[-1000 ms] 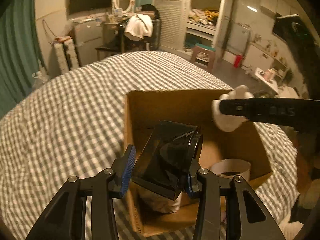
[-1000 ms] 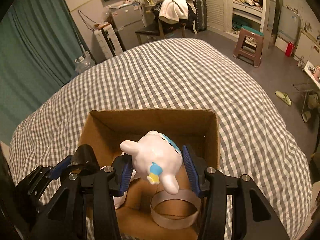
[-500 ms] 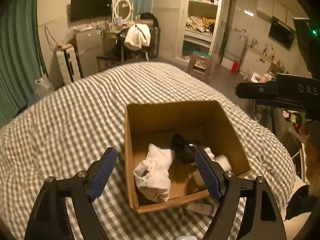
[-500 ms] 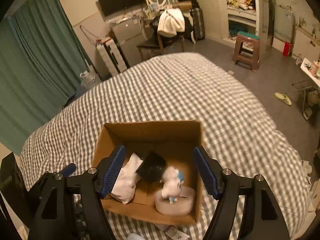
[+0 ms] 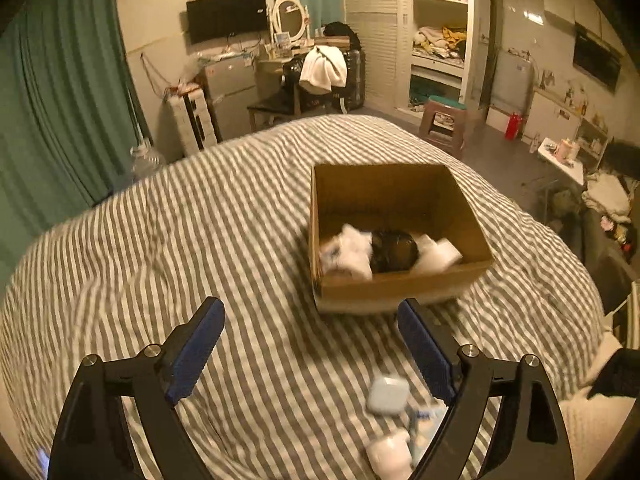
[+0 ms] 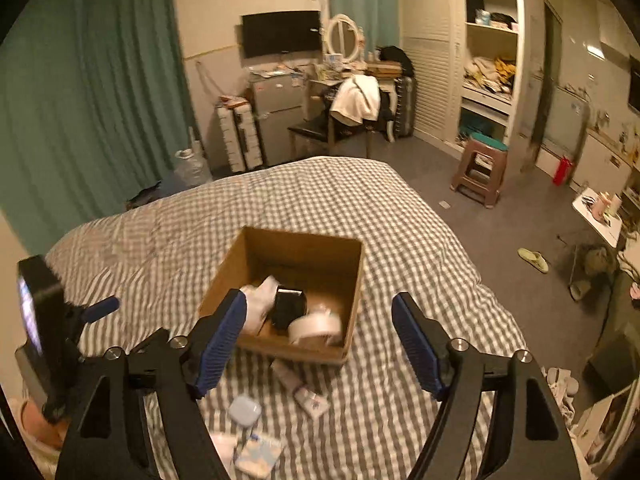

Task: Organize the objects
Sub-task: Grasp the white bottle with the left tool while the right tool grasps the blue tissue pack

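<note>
Both grippers (image 5: 311, 336) (image 6: 318, 330) pulled back empty from one box (image 6: 256, 252).

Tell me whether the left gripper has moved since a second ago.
Yes. The left gripper has pulled back and up from the cardboard box; its open, empty fingers now sit short of the box, no longer over it.

I note matt brown cardboard box (image 6: 352, 280), centre frame; soft checked cloth bedspread (image 6: 400, 216) beneath; glossy black object (image 6: 289, 307) inside; ribbed blue pads (image 6: 416, 346) on matt black plastic arms.
</note>
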